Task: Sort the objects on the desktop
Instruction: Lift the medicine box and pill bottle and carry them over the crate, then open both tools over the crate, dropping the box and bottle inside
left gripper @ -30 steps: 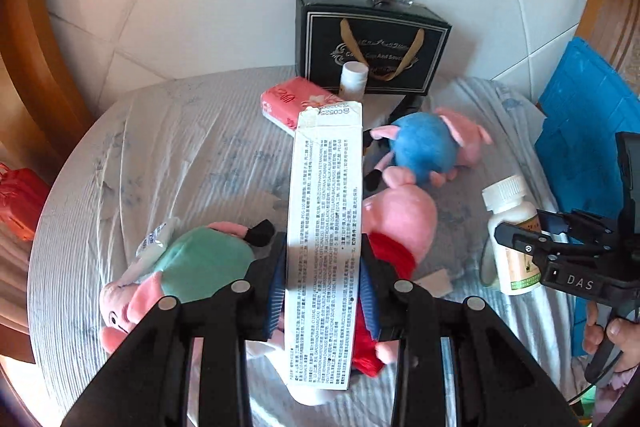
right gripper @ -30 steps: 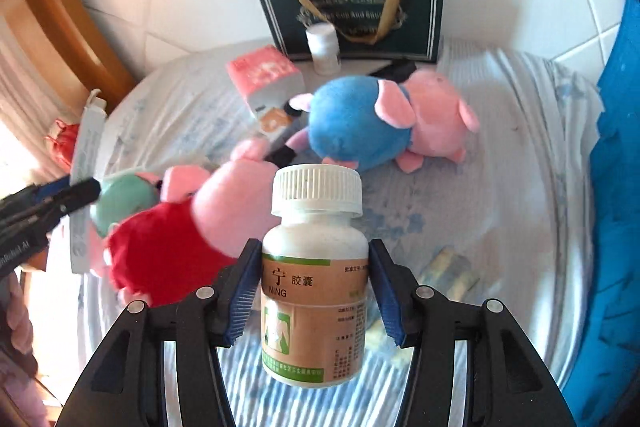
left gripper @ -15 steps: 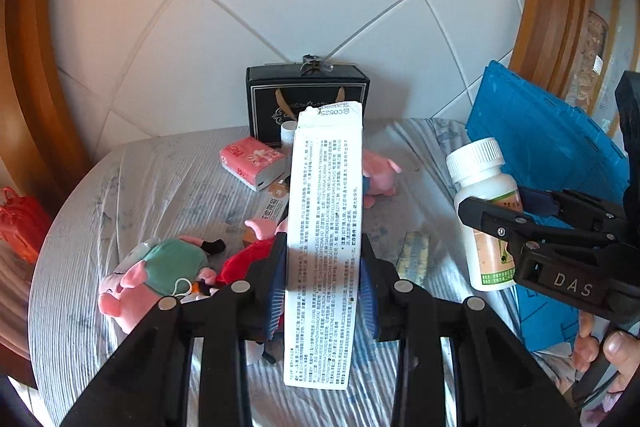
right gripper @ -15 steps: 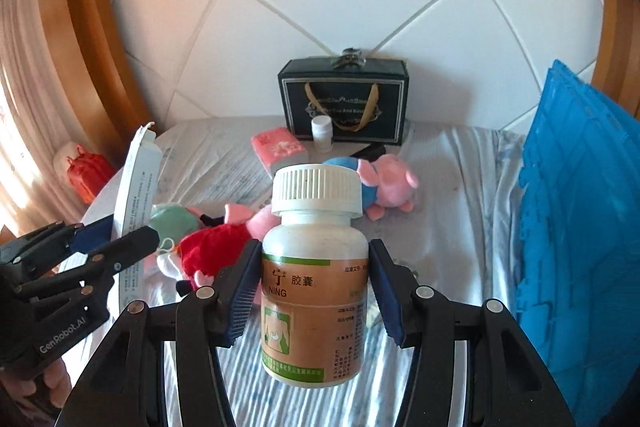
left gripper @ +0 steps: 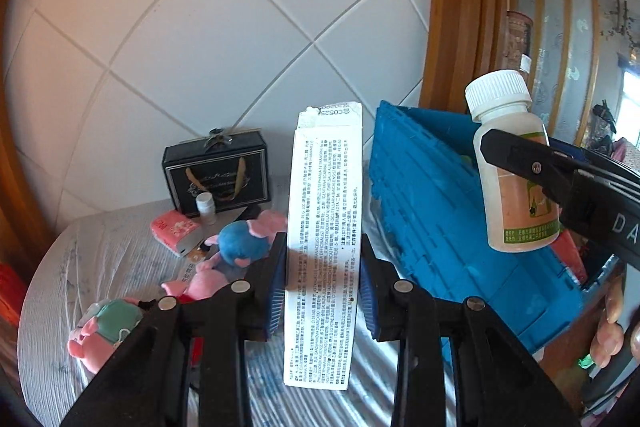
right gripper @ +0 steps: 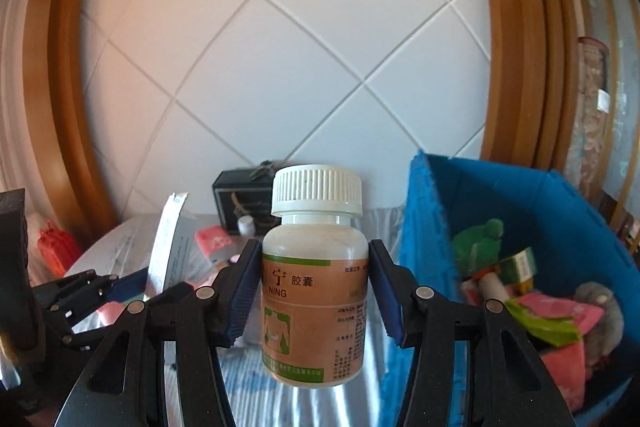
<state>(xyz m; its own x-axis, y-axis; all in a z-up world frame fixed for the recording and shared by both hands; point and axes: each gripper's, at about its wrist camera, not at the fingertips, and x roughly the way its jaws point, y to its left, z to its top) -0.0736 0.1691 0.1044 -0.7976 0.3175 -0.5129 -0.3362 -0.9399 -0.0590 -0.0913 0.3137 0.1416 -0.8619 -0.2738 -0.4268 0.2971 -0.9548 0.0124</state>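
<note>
Above, both tools carry loads. Left tool (left gripper: 322, 281): pads clamped on a tall white printed carton (left gripper: 325, 247), held upright over the cloth-covered worktop (left gripper: 80, 259). Right tool (right gripper: 314, 285): pads clenched on a white-capped pill bottle (right gripper: 315, 279), upright, just left of the blue crate (right gripper: 560, 211) wall. Inside the crate: a green plush (right gripper: 480, 243), pink packets (right gripper: 560, 311) and a grey plush (right gripper: 600, 311). On the worktop: a blue-and-pink plush pig (left gripper: 240, 239), a pink tissue pack (left gripper: 174, 230), and a black gift bag (left gripper: 218, 175) at the back.

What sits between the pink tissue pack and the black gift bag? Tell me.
A small white bottle stands between the tissue pack and gift bag, seen in the left wrist view.
</note>
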